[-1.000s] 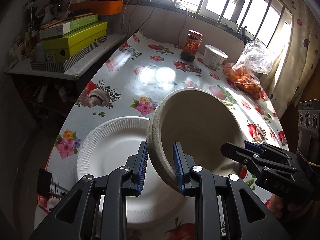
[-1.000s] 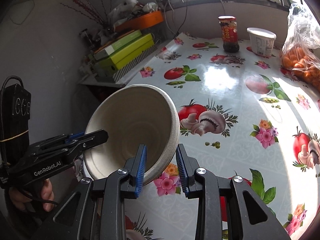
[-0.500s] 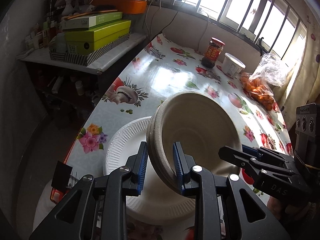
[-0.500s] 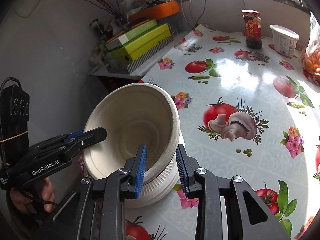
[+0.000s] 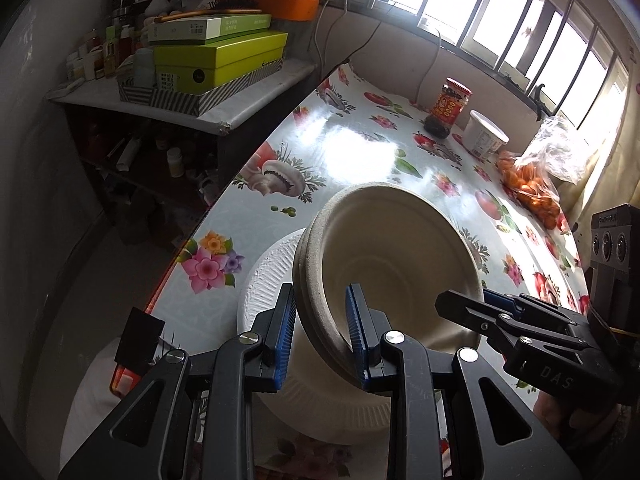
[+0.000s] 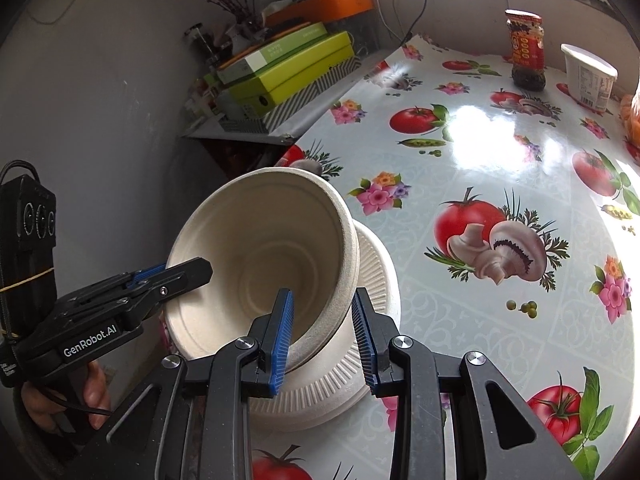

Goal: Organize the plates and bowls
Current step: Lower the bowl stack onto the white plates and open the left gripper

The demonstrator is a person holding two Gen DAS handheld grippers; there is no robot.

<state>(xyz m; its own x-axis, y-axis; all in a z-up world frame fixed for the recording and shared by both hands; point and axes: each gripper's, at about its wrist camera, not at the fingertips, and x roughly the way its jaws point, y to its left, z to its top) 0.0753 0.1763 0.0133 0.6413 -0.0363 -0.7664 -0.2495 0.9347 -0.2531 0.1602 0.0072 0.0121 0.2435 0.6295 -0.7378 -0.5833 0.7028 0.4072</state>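
Now | bowls (apparently nested) tilted | mouth toward grippers, over plate

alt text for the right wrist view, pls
The right gripper and the left gripper each clamp a rim of a stack of beige paper bowls, tilted over a white paper plate. They sit at the near corner of a table with a tomato-and-mushroom cloth; a sauce jar and white tub stand at its far side.

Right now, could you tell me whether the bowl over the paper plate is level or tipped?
Tipped. The bowl leans with its mouth toward the cameras, its rim pinched on both sides above the paper plate.
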